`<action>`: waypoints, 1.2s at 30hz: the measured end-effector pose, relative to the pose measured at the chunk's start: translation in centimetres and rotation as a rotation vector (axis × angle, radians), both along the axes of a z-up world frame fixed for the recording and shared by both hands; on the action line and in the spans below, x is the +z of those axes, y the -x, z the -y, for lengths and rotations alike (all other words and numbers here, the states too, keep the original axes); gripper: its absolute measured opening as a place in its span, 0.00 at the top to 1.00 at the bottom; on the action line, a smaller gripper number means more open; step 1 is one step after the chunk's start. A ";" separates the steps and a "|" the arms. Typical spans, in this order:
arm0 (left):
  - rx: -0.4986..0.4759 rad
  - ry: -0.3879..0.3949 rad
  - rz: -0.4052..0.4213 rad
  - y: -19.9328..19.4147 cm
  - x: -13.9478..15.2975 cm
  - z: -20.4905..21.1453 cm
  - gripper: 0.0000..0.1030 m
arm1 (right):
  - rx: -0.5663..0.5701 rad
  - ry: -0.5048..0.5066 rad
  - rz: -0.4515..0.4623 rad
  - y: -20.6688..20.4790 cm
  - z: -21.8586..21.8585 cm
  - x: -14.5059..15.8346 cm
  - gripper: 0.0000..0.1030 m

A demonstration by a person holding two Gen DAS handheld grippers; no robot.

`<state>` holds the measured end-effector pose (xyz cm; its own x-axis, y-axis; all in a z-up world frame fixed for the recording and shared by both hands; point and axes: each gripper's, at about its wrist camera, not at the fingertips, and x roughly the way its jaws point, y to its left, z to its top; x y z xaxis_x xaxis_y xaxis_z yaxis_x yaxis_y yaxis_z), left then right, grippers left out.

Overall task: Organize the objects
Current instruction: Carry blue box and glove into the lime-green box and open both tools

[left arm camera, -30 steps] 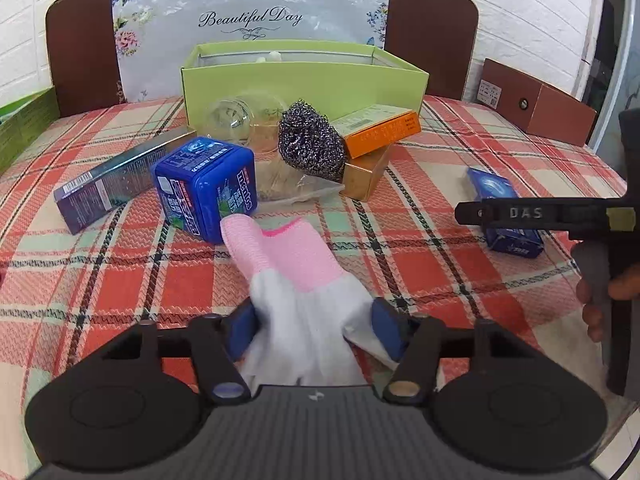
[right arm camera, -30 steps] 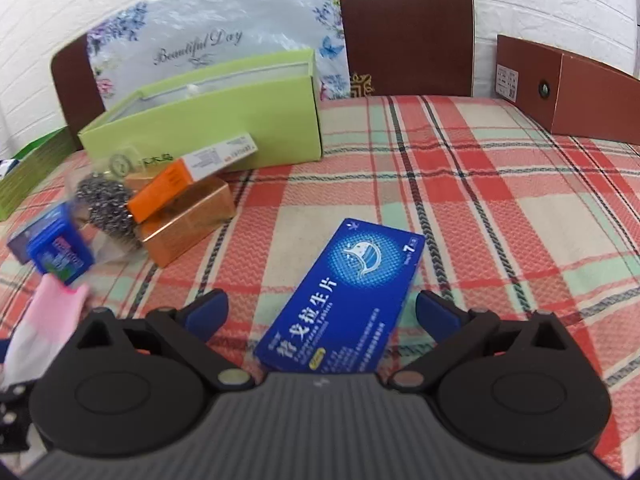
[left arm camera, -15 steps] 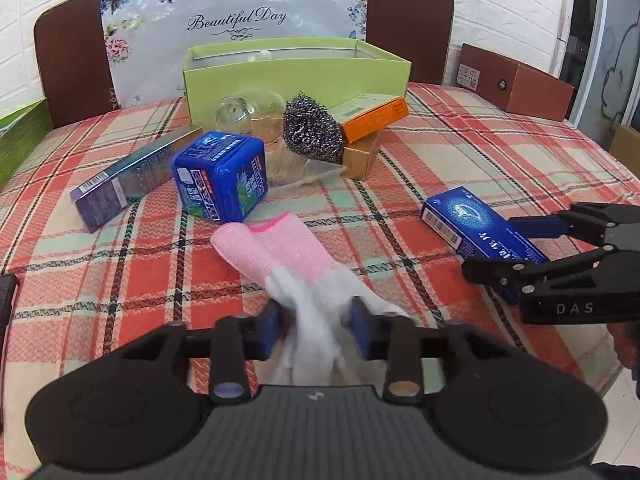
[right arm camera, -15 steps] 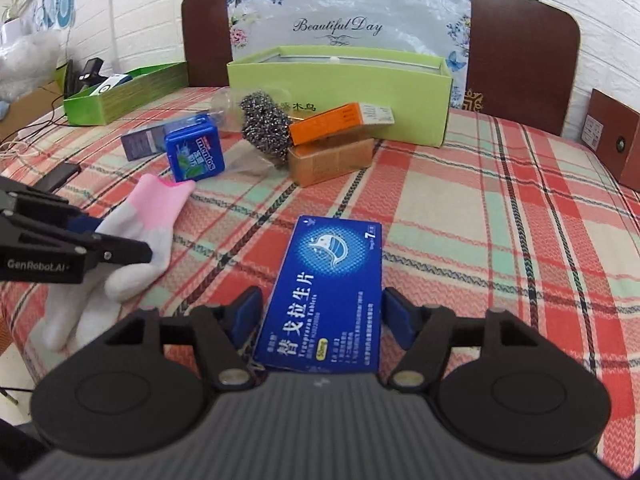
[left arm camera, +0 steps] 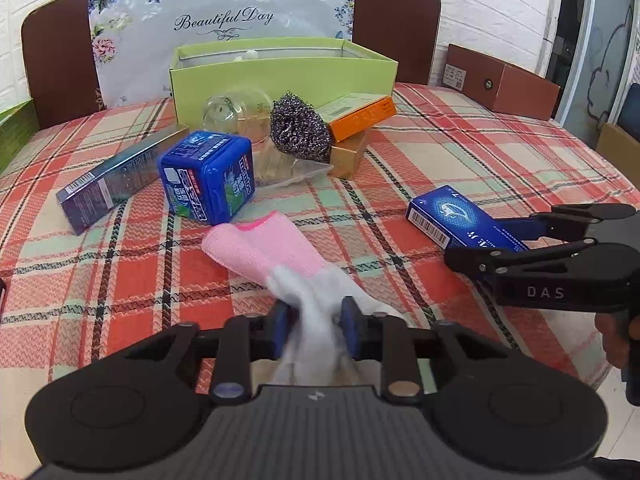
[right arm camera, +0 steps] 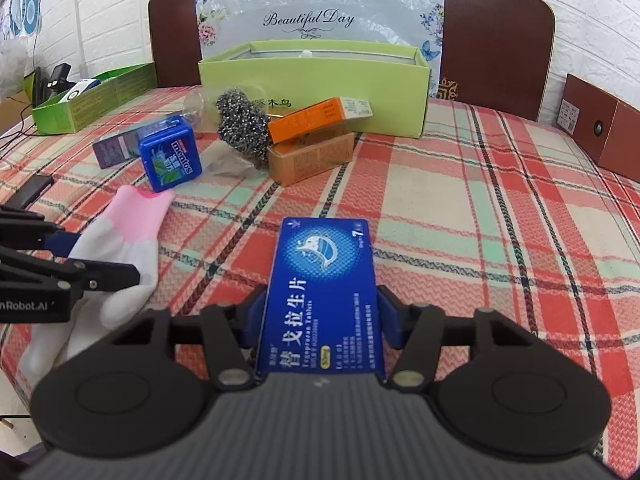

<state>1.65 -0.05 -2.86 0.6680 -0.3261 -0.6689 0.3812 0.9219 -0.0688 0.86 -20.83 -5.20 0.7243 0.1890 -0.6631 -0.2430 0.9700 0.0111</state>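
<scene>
On the red-and-green plaid bedcover, we see our left gripper with its jaws closing, pinching the white fingers of the pink-cuffed knit glove lying flat near the front edge. Our right gripper has its jaws closing against both long sides of the flat blue tablet carton, which rests on the cover just beside the glove.

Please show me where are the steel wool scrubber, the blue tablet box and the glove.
steel wool scrubber (left arm camera: 300, 130), left wrist view, its middle.
blue tablet box (right arm camera: 322, 292), right wrist view, top face.
glove (left arm camera: 272, 246), left wrist view, pink cuff.
</scene>
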 end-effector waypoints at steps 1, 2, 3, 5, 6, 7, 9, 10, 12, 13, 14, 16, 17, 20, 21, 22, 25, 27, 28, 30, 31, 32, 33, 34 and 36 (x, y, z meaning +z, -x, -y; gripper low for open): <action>0.001 0.008 -0.001 0.0 0.0 0.0 0.80 | -0.002 0.000 0.000 0.0 0.0 0.0 0.46; 0.003 0.014 -0.003 0.0 0.1 -0.1 0.84 | -0.002 0.000 -0.002 0.0 -0.1 0.1 0.46; 0.001 0.025 -0.005 0.0 0.2 -0.1 0.85 | 0.001 -0.002 -0.002 0.0 -0.1 0.1 0.46; 0.000 0.053 -0.008 0.0 0.6 -0.4 0.90 | 0.013 -0.018 -0.007 0.2 -0.1 0.3 0.46; -0.004 0.071 -0.009 0.0 0.9 -0.5 0.91 | 0.020 -0.034 -0.010 0.3 -0.1 0.4 0.46; -0.010 0.093 -0.010 0.0 1.2 -0.7 0.91 | 0.030 -0.052 -0.014 0.4 -0.1 0.7 0.46; -0.021 0.128 0.006 0.1 2.2 -1.1 0.92 | 0.051 -0.099 -0.014 0.6 0.1 1.5 0.46; -0.025 0.142 0.021 0.1 2.8 -1.2 0.92 | 0.064 -0.124 -0.010 0.8 0.2 2.0 0.46; -0.032 0.162 0.052 -0.1 4.0 -1.4 0.92 | 0.080 -0.164 0.005 0.9 0.3 3.1 0.46; -0.037 0.172 0.067 -0.3 4.6 -1.5 0.92 | 0.087 -0.173 0.018 0.9 0.3 3.6 0.46; -0.040 0.180 0.081 -0.6 5.2 -1.6 0.92 | 0.091 -0.177 0.035 0.8 0.3 4.3 0.46; -0.040 0.197 0.107 -1.3 6.6 -1.8 0.92 | 0.099 -0.178 0.068 0.6 0.3 5.5 0.46; -0.038 0.202 0.123 -1.7 7.3 -2.0 0.92 | 0.099 -0.180 0.085 0.3 0.3 6.1 0.46; -0.030 0.196 0.187 -3.2 9.4 -2.1 0.92 | 0.096 -0.172 0.142 -0.6 0.4 7.8 0.46; -0.022 0.184 0.209 -3.9 10.1 -2.0 0.92 | 0.096 -0.168 0.160 -1.0 0.5 8.4 0.46; -0.010 0.173 0.227 -4.6 10.7 -1.8 0.92 | 0.096 -0.166 0.175 -1.5 0.5 8.9 0.46; 0.023 0.153 0.267 -7.6 12.4 -1.4 0.92 | 0.094 -0.160 0.214 -3.7 0.6 10.3 0.46; 0.045 0.158 0.278 -9.8 13.2 -1.1 0.92 | 0.087 -0.156 0.241 -5.5 0.5 11.1 0.46; 0.059 0.161 0.291 -11.0 13.6 -0.9 0.92 | 0.085 -0.152 0.254 -6.5 0.4 11.5 0.46; 0.084 0.165 0.312 -13.2 14.3 -0.4 0.92 | 0.084 -0.135 0.283 -8.5 0.0 11.9 0.46; 0.091 0.170 0.321 -14.4 14.6 -0.1 0.92 | 0.081 -0.117 0.299 -9.5 -0.2 12.0 0.46; 0.099 0.178 0.332 -15.4 14.8 0.2 0.92 | 0.073 -0.096 0.321 -10.6 -0.4 12.0 0.46; 0.108 0.177 0.343 -16.5 15.0 0.6 0.92 | 0.063 -0.072 0.340 -11.7 -0.5 12.0 0.46; 0.119 0.173 0.352 -17.7 15.1 1.0 0.92 | 0.048 -0.049 0.357 -12.9 -0.6 12.0 0.46; 0.133 0.169 0.350 -20.0 15.0 1.8 0.92 | 0.015 -0.025 0.375 -15.4 -0.5 12.0 0.46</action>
